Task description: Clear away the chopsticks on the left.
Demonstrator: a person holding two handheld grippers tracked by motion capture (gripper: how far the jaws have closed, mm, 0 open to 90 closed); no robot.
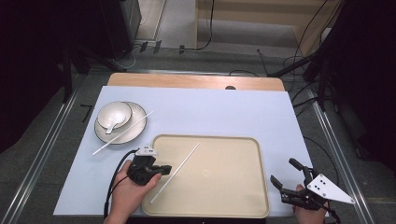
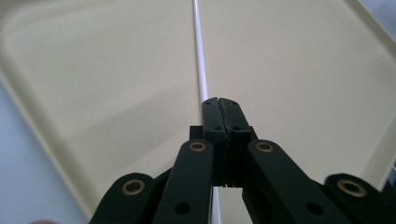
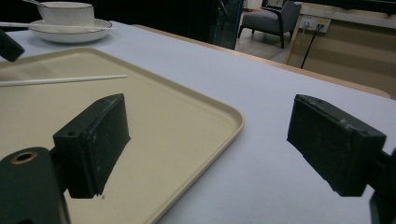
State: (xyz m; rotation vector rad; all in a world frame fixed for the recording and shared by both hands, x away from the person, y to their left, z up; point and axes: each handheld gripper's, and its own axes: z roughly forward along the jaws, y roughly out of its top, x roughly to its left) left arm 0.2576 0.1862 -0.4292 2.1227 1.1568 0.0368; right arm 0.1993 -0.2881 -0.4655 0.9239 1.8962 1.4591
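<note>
Left gripper (image 1: pixel 161 169) sits over the near left part of the beige tray (image 1: pixel 243 200), and its jaws are pressed together on a white chopstick (image 1: pixel 175 172). In the left gripper view you can see it plainly: the two black pads meet with the thin white chopstick (image 2: pixel 201 70) caught between them, its far length running straight out over the tray (image 2: pixel 303 70) floor and a short piece showing below the pads. From the high view the chopstick slants across the tray, its near end down by the tray's near left rim and its far end pointing up toward the middle of the tray. Over on the right, the right gripper (image 1: pixel 292 179) hangs just off the tray's near right corner above the pale blue table mat (image 1: pixel 224 112), jaws spread wide with nothing between them; the right gripper view shows both pads well apart, the tray's rim (image 3: pixel 233 126) passing under the gap. Far left on the mat there is a plate (image 1: pixel 135 128) with a bowl (image 1: pixel 114 113) on it and a spoon (image 1: pixel 109 126) in the bowl, and a second chopstick (image 1: pixel 122 134) leans across the plate's rim, its near end down on the mat.
</note>
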